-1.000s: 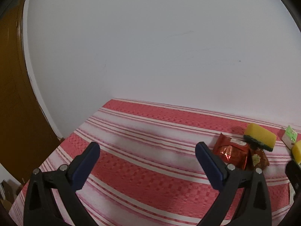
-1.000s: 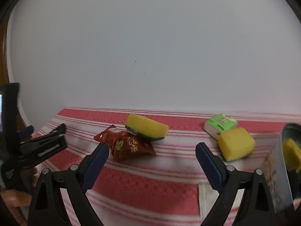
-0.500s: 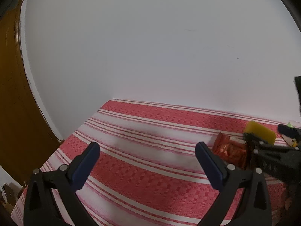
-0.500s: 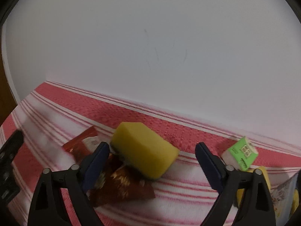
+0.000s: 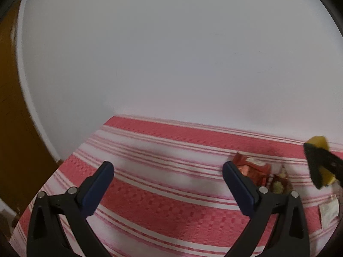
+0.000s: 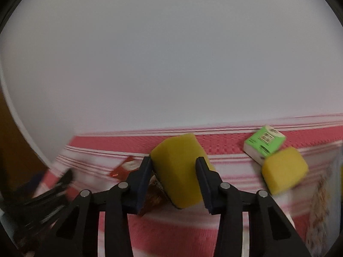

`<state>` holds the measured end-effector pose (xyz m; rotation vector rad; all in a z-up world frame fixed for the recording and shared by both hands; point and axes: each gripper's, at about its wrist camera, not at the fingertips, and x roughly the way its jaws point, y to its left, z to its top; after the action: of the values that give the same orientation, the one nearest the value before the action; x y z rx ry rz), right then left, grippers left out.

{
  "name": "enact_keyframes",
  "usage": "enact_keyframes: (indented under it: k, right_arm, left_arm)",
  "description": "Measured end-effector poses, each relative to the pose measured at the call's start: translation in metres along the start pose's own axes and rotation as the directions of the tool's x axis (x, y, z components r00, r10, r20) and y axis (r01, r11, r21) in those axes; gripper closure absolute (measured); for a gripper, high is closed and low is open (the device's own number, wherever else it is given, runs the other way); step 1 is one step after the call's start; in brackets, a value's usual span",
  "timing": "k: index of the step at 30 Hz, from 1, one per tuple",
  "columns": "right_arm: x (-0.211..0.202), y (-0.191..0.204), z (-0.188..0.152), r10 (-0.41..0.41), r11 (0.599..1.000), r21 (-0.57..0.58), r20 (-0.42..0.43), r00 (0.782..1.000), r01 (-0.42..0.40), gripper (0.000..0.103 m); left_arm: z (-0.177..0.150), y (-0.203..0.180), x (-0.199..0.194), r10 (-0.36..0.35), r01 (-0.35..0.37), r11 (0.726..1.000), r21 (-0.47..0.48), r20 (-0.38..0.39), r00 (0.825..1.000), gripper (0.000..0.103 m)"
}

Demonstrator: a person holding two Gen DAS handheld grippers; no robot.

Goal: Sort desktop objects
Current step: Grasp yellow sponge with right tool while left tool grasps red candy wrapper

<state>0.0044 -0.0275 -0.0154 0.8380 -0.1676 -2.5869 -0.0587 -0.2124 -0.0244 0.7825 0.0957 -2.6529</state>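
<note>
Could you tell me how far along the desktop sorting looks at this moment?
Nothing looks sorted yet. In hand: the right tool is shut on a yellow sponge. Left: the red snack packet, the second yellow sponge and the green box still lie on the striped cloth. The left tool is open and empty.

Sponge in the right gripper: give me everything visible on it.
The sponge is a yellow foam block with rounded corners and a dark scouring layer along its lower edge. It sits tilted between the fingers of the right gripper, which press its two sides. It looks raised off the striped cloth, over a red snack packet. The left wrist view shows it partly behind a black finger.
</note>
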Motion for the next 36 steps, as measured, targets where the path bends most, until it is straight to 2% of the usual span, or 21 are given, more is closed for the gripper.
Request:
enact_keyframes:
  k: [3,5,8,10,11,14,20,23,25,28,29,30,31,32,34,36]
  right_arm:
    - [-0.049,-0.002,-0.018,0.023,0.999,-0.032,0.074,0.997,-0.02,0.058]
    - [-0.083,-0.004,-0.034,0.017,0.998,-0.06,0.136,0.991,-0.009,0.058]
    - [-0.12,-0.009,-0.053,-0.024,0.992,-0.114,0.242,0.97,0.053,0.058]
    - [-0.128,-0.012,-0.057,-0.056,0.986,-0.136,0.296,0.953,0.1,0.058]
    - [-0.126,-0.013,-0.055,-0.065,0.984,-0.14,0.305,0.95,0.113,0.058]
    - [-0.126,-0.021,-0.051,-0.069,0.986,-0.122,0.304,0.95,0.111,0.058]
    - [-0.127,-0.032,-0.046,-0.058,0.993,-0.08,0.287,0.956,0.085,0.058]
    - [-0.13,-0.037,-0.043,-0.059,0.996,-0.051,0.287,0.956,0.077,0.058]
    - [-0.129,-0.04,-0.04,-0.061,0.997,-0.026,0.278,0.959,0.071,0.058]
    - [-0.13,-0.046,-0.038,-0.058,0.998,0.013,0.259,0.964,0.056,0.058]
    - [-0.13,-0.047,-0.038,-0.06,0.998,0.019,0.257,0.965,0.057,0.058]
    - [-0.13,-0.048,-0.037,-0.064,0.998,0.019,0.256,0.965,0.061,0.058]
    - [-0.131,-0.048,-0.037,-0.067,0.998,0.019,0.255,0.965,0.064,0.058]
    - [-0.132,-0.049,-0.037,-0.068,0.998,0.02,0.255,0.965,0.065,0.058]
    - [-0.136,-0.051,-0.038,-0.072,0.997,0.02,0.255,0.964,0.069,0.058]
    - [-0.139,-0.052,-0.039,-0.078,0.997,0.021,0.259,0.963,0.075,0.058]
  left_arm:
    - [-0.002,-0.014,-0.008,-0.097,0.097,0.993,0.061,0.008,0.995,0.001]
    - [-0.005,-0.03,-0.018,-0.176,0.174,0.978,0.117,0.004,0.984,0.001]
    - [-0.012,-0.055,-0.03,-0.24,0.238,0.951,0.199,-0.013,0.971,0.001]
    - [-0.016,-0.069,-0.03,-0.252,0.255,0.938,0.234,-0.04,0.967,0.003]
    - [-0.019,-0.076,-0.03,-0.254,0.26,0.935,0.241,-0.057,0.966,0.007]
    - [-0.021,-0.093,-0.03,-0.283,0.295,0.928,0.229,-0.088,0.955,0.009]
    - [-0.014,-0.142,-0.019,-0.241,0.243,0.899,0.365,-0.053,0.969,0.011]
    - [-0.014,-0.159,-0.002,-0.23,0.254,0.892,0.375,-0.107,0.967,0.018]
    - [-0.02,-0.17,0.015,-0.185,0.241,0.882,0.405,-0.173,0.968,0.022]
    - [-0.023,-0.173,0.03,-0.172,0.27,0.873,0.405,-0.263,0.949,0.027]
    - [-0.024,-0.172,0.032,-0.171,0.272,0.874,0.403,-0.268,0.948,0.029]
    - [-0.024,-0.171,0.031,-0.173,0.271,0.875,0.4,-0.263,0.949,0.044]
    - [-0.024,-0.169,0.03,-0.169,0.265,0.877,0.4,-0.258,0.951,0.048]
    - [-0.024,-0.168,0.03,-0.173,0.269,0.877,0.398,-0.26,0.95,0.048]
    - [-0.023,-0.156,0.027,-0.226,0.313,0.882,0.353,-0.266,0.937,0.053]
    - [-0.019,-0.138,0.021,-0.323,0.391,0.881,0.266,-0.265,0.909,0.057]
